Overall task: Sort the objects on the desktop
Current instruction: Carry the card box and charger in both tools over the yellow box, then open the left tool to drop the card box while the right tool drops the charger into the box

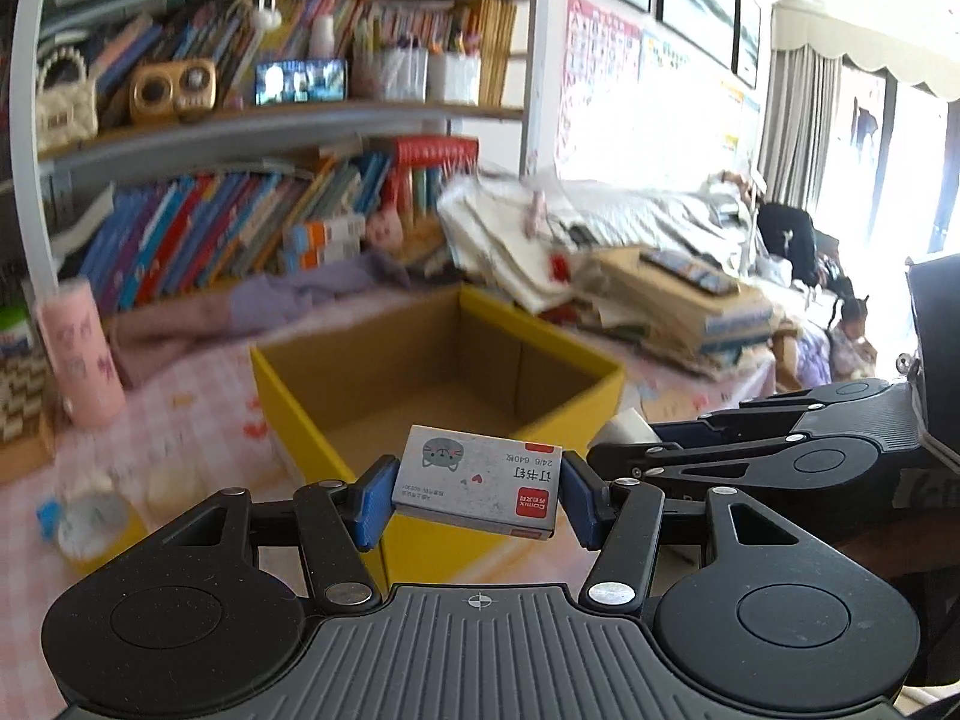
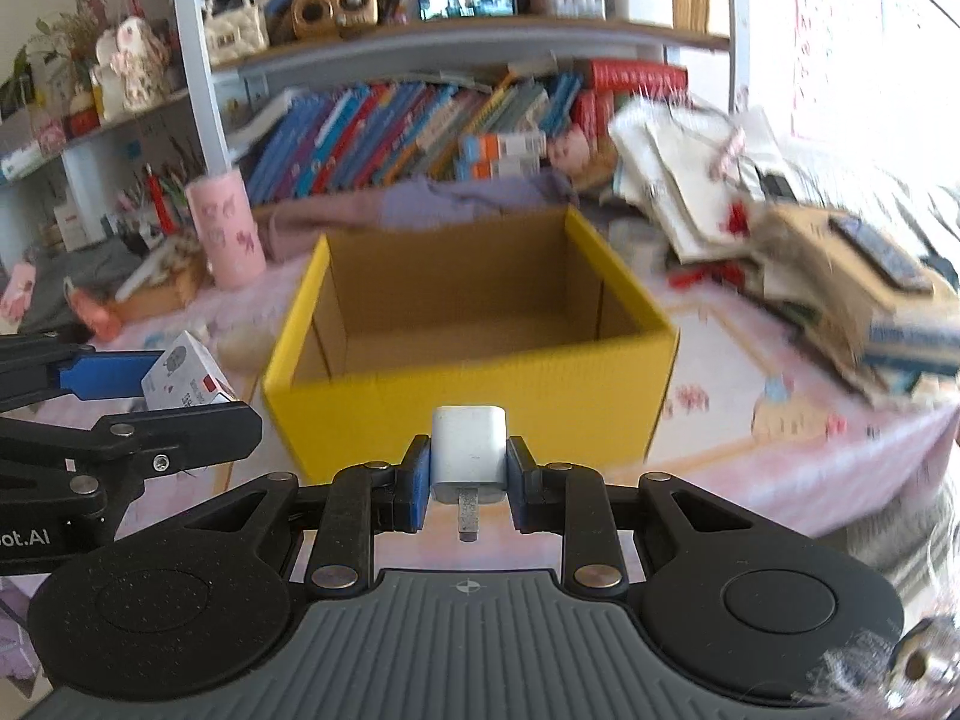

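— Clamped between the left gripper [image 1: 477,495] fingers: a staples box [image 1: 480,483]. And the right gripper [image 2: 469,483]?

— Its fingers pinch a white charger plug [image 2: 469,450], prongs facing back.

— Where's the yellow box [image 2: 474,324]?

— Just ahead of both sets of fingers, open and apparently empty. Nothing's sorted yet, I'd say; both drops remain, plus the tape roll [image 1: 96,525] left of the fingers on the tabletop [image 1: 180,414].

Each hand-held gripper is built from black linkage arms joined by silver rivets, blue finger pads [image 1: 375,504], two round black discs, and a ribbed grey base marked with a crosshair [image 2: 463,587].
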`<control>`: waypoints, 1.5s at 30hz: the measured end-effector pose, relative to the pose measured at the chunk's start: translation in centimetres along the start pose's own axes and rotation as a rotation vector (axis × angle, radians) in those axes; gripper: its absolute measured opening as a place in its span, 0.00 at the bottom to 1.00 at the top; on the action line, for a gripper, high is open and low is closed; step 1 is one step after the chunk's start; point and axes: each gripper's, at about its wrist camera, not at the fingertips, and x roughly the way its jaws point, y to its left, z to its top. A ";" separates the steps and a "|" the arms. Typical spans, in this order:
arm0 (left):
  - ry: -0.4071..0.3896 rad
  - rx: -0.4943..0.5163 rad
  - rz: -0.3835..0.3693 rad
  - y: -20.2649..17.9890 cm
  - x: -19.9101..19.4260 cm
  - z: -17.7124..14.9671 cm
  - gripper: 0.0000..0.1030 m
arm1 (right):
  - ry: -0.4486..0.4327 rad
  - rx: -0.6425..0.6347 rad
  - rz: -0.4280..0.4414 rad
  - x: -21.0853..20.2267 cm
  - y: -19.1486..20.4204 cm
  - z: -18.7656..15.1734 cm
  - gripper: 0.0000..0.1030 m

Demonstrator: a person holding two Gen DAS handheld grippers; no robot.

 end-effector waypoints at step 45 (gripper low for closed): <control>0.375 0.072 0.218 6.6 23.3 6.3 0.55 | 0.275 -0.887 0.314 24.8 -3.1 11.9 0.22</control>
